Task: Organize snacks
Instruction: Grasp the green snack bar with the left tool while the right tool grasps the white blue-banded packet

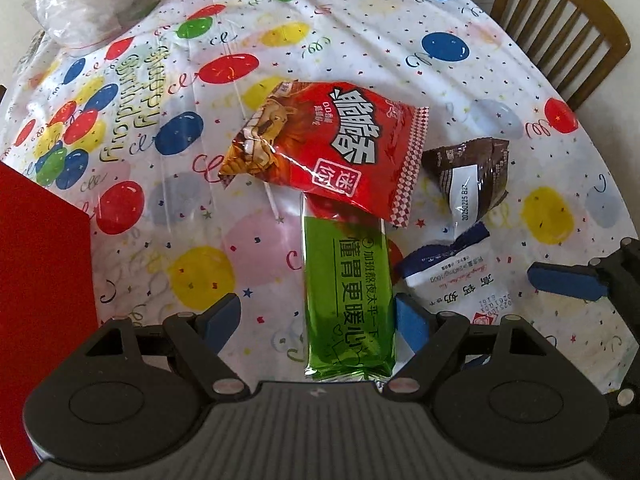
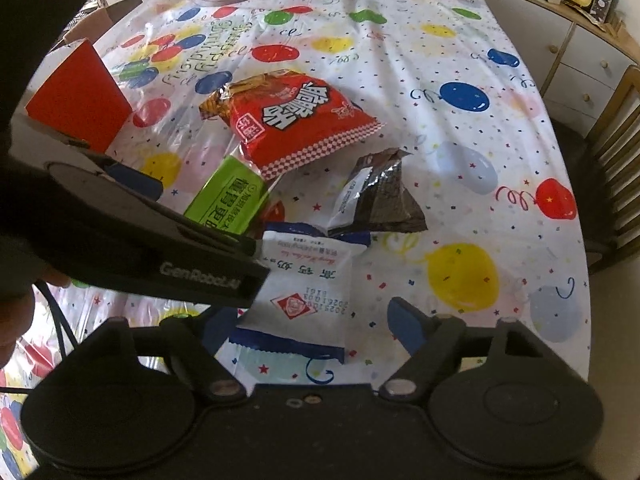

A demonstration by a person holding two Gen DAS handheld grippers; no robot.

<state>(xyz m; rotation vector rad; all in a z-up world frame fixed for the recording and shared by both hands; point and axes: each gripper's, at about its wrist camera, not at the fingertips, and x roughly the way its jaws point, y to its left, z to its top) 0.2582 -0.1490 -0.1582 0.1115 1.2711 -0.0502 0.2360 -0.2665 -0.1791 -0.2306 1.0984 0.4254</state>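
While both gape | green packet [image 1: 347,300] inside left claw [image 1: 316,320] | white packet [image 2: 300,292] inside right claw [image 2: 316,320]

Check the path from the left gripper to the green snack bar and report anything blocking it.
Nothing blocks it: the left gripper is open with the green snack bar already between its fingers. The red snack bag lies over the bar's far end.

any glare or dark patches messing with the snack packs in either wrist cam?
Left wrist: glare streaks on the red snack bag and green bar, print readable; fisheye bends the table edge. Right wrist: the left gripper and a dark sleeve black out the left side; packs stay sharp.
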